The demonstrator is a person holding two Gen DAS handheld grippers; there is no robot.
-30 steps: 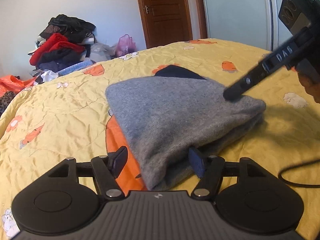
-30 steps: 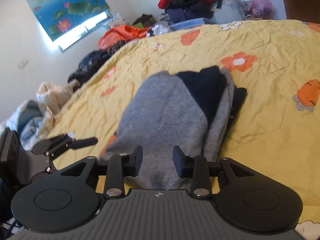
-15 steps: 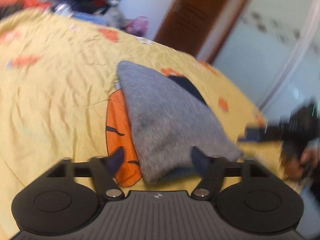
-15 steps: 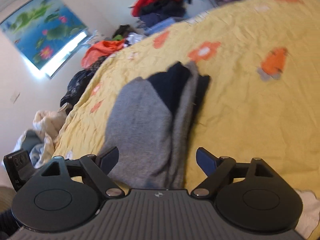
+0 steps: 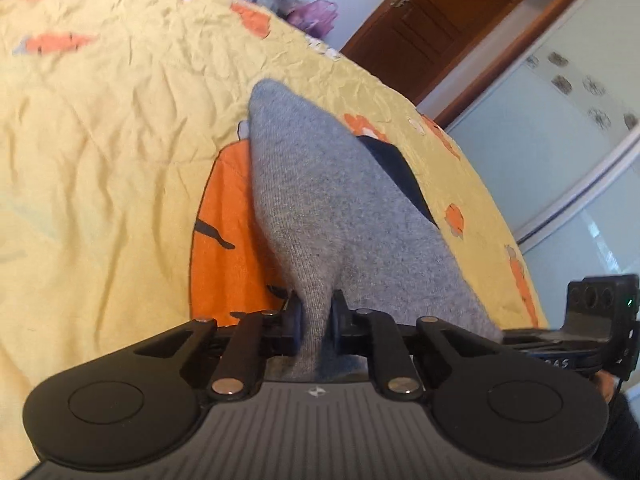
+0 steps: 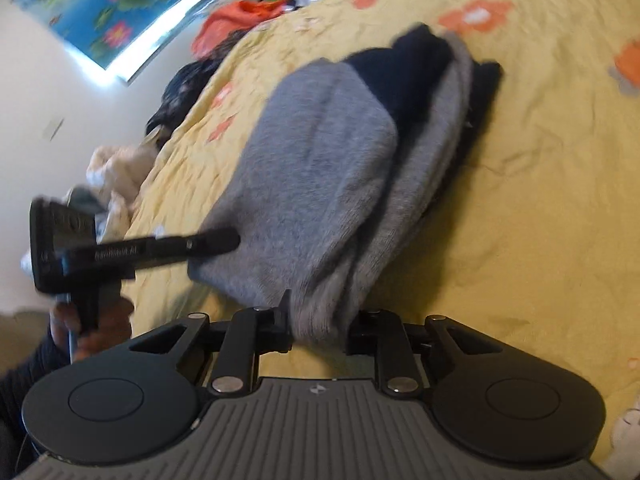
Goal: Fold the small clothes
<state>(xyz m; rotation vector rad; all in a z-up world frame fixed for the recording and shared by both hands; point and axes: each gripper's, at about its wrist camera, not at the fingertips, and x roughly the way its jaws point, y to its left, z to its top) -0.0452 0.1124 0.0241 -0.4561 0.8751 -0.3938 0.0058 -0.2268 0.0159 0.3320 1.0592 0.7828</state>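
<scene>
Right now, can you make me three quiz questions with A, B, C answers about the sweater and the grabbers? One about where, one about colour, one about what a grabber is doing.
1. Where does the grey sweater lie?
A. on a yellow bedspread
B. on a wooden floor
C. in a basket

2. What colour is the cloth that peeks out of the sweater's folds?
A. pink
B. dark navy
C. green

3. What is the left gripper doing?
A. hanging open above the bed
B. holding a hanger
C. pinching the sweater's edge

Answers:
1 A: the yellow bedspread with orange prints spreads all around the sweater.
2 B: the dark navy cloth shows at the far end.
3 C: its fingers are shut on a bunch of grey knit.
</scene>
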